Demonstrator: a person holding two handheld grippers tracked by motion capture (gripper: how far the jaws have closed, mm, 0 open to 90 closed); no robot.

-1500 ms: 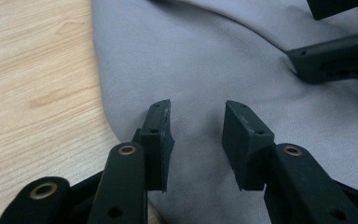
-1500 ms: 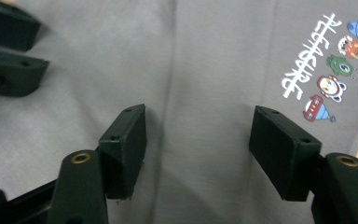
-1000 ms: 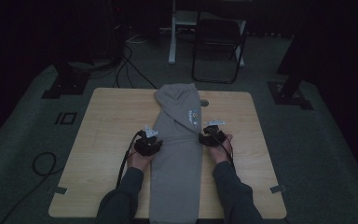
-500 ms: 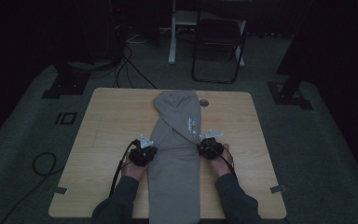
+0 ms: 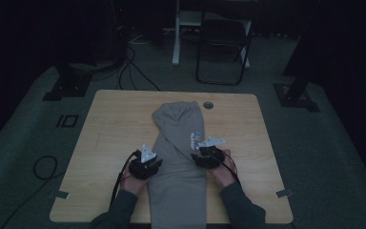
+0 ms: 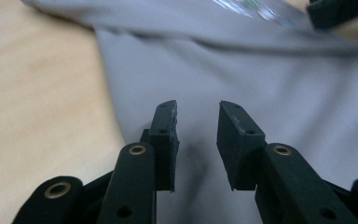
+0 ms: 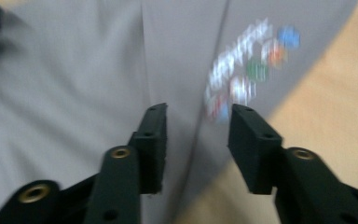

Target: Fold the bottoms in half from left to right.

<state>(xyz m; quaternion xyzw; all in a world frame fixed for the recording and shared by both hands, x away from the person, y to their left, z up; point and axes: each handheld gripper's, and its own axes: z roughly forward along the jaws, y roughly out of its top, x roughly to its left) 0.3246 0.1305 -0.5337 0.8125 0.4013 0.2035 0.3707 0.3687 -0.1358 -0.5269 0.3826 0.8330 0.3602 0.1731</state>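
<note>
1. The top of the gray hoodie (image 5: pixel 178 157) has slid toward the left since before.
2. It lies down the middle of the table (image 5: pixel 109 124).
3. The left hand-held gripper (image 5: pixel 145 164) and right hand-held gripper (image 5: pixel 208 155) sit at its sides, jaws apart, holding nothing.

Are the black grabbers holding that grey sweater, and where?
No. The left gripper and right gripper both have open fingers over the grey sweater, pinching nothing.

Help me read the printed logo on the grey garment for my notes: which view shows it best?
The right gripper view: the logo is large there, coloured shapes beside lettering, though motion blur keeps it unreadable. The high view shows it small on the grey garment, near the right gripper. The left gripper view catches a blurred sliver at the top edge.
</note>
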